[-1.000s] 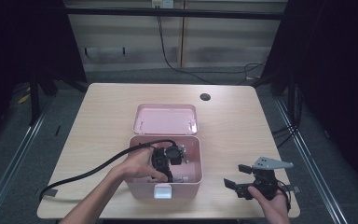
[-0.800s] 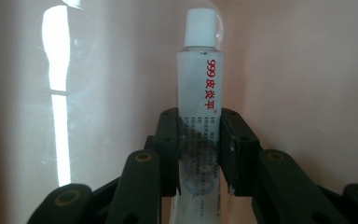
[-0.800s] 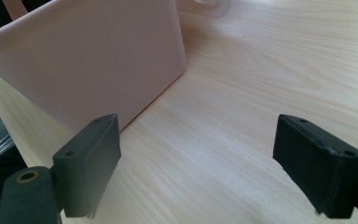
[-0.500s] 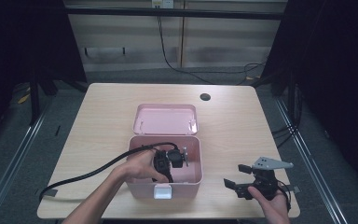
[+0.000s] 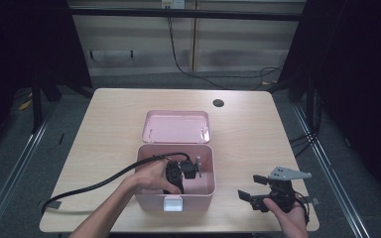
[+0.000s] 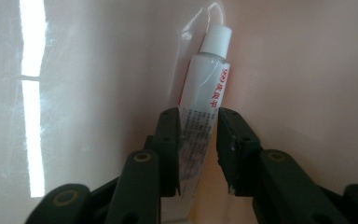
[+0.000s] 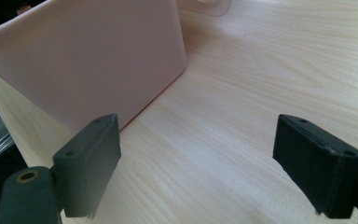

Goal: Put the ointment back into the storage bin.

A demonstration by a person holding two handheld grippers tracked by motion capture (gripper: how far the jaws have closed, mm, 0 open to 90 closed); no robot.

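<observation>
Little is shifting since earlier | left gripper [image 6: 198,140] is clenching white tube [image 6: 204,88] inside pink box [image 5: 206,191] | right gripper [image 7: 214,163] is idling released | tube's lift-out is pending

White tube [image 6: 204,100] with red print, pink box [image 5: 206,191].

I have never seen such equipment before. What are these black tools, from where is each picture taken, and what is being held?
A person holds a two-jaw gripper in each hand. The high view looks down on the wooden table; each other picture comes from a camera riding on one gripper. The left gripper is down inside the open pink box, its jaws closed on a white tube with red lettering. The right gripper rests beside the box, jaws wide open and holding nothing.
</observation>
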